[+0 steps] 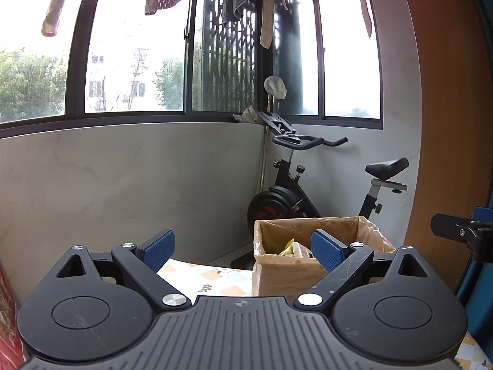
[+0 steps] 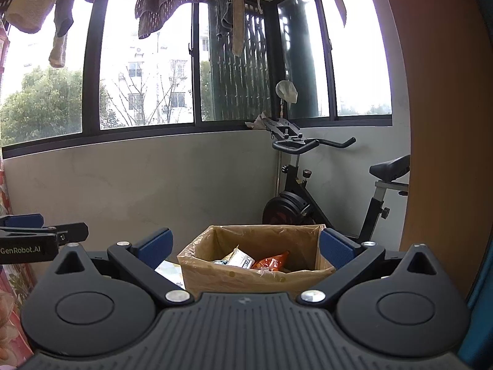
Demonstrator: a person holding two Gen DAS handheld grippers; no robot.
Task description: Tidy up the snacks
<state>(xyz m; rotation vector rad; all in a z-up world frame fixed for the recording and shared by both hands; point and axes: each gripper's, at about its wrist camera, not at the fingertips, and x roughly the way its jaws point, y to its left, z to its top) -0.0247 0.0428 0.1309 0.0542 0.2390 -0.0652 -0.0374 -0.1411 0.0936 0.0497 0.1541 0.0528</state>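
1. We are holding the left gripper (image 1: 243, 251) with its jaws spread wide and nothing between the blue pads (image 1: 160, 248); it is gripping nothing.
2. We are holding the right gripper (image 2: 245, 248) the same way, released, its blue pads (image 2: 155, 246) standing well apart with only air between them.
3. The cardboard box (image 2: 246, 277), lined with a clear plastic bag, is sitting on the patterned tablecloth (image 1: 212, 277) ahead of both tools. From the right wrist view it is lying almost centred between the two fingers, beyond their tips. From the left wrist view it is lying off to the right, partly behind the right-hand finger.
4. The snacks are resting inside the box: an orange packet (image 2: 272, 260) next to a white packet (image 2: 238, 259) in the right wrist view, and a yellow packet (image 1: 286, 246) showing in the left wrist view. Neither gripper is touching them.
5. We are seeing each tool from the other's camera: the left one is showing at the left edge of the right wrist view, the right one at the right edge of the left wrist view, so the two are sitting side by side.
6. Behind the box an exercise bike (image 2: 311, 197) is standing in the corner under the windows (image 2: 144, 67), where laundry (image 2: 172, 0) is hanging.
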